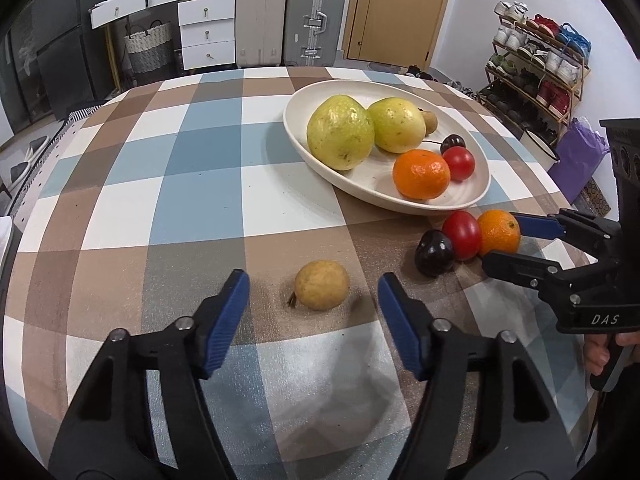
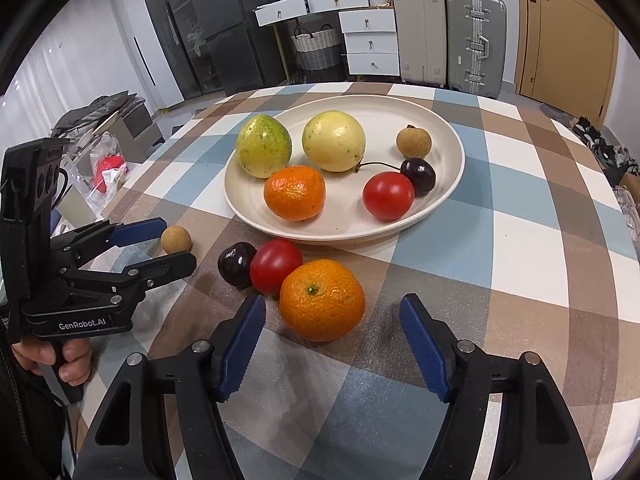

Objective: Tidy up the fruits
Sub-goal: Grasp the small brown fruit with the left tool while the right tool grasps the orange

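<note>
Tan and small, the longan [image 1: 322,285] lies on the checked cloth [image 1: 192,184] between the blue pads of my left claw [image 1: 314,308], which stands spread with a gap on each side, so nothing is pinched yet. To its right sit a dark cherry [image 1: 435,253], a tomato [image 1: 462,235] and an orange [image 2: 322,300], touching in a row just in front of the plate [image 2: 448,136]. My right claw [image 2: 334,344] is spread around the orange, its pads not touching the peel. The plate already holds two guavas, an orange, a tomato, a cherry and a longan, so I judge that four loose fruits remain to be moved. This looks like the grasping step for both claws. Next, each must close squarely on its round fruit, gently enough not to squirt it out, then lift it over the rim into a bare spot.
</note>
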{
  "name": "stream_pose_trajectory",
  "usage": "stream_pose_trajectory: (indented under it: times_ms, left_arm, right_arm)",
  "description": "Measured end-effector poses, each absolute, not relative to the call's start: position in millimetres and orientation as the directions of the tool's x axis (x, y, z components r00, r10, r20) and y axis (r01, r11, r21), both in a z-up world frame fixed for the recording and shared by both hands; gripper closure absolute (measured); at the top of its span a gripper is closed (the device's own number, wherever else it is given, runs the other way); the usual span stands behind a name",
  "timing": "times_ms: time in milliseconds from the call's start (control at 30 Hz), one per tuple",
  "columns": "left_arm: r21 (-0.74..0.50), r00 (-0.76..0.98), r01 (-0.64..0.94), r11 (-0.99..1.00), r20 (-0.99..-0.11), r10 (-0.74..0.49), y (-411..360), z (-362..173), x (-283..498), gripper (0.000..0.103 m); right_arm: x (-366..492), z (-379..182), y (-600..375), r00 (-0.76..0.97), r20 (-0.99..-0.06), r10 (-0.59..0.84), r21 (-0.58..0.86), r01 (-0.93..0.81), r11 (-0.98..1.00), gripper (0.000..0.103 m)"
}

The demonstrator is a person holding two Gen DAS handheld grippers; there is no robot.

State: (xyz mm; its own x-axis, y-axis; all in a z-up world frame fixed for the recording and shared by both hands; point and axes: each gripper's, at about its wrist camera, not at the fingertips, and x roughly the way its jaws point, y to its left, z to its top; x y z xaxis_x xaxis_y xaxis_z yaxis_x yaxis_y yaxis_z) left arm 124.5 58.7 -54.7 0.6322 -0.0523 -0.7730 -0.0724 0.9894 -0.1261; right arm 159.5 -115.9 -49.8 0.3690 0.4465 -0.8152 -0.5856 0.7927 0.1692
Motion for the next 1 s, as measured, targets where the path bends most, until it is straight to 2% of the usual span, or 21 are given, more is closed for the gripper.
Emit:
stream_pose_trajectory:
  times_ms: [67,333,467,567,933,1000]
  left_arm:
    - [-0.125,0.634,-0.067,0.99,-0.771,-0.054,58.5,-54.1,123.2,0.055]
    - [-0.131,0.632,-0.046,0.99,-0.771,-0.073,56.8,-52.9,119.1,0.076]
    - [-0.137,0.632,-0.044,0.99,-0.771,-0.079,56.1,-52.3,117.7,0.078]
    - [-0.147,0.637,-0.042,0.988,-0.766,-0.087,56.2,-51.1,116.3,0.078]
    - [-0.159,0.664,-0.053,0.986,-0.743,-0.084,55.7,-37.3,114.0,0.078]
    - [-0.159,0.671,-0.048,0.986,-0.737,-0.086,53.7,-33.5,113.9,0.078]
  right_arm:
    - [159.1,-49.4,-116.1,0.37,-0.814,0.448,0.169,-0.586,0.792,0.031]
    - [158.3,-47.9,-118.5,0.371,-0.807,0.459,0.181,-0.584,0.791,0.031]
    - [158.3,-48.1,-119.0,0.37,-0.807,0.46,0.183,-0.584,0.791,0.032]
    - [159.4,-48.4,-118.8,0.359,-0.81,0.464,0.194,-0.582,0.79,0.041]
    - [158.7,-45.9,-115.4,0.356,-0.802,0.479,0.203,-0.592,0.78,0.045]
    - [158.1,-46.4,-115.5,0.349,-0.802,0.486,0.21,-0.595,0.775,0.054]
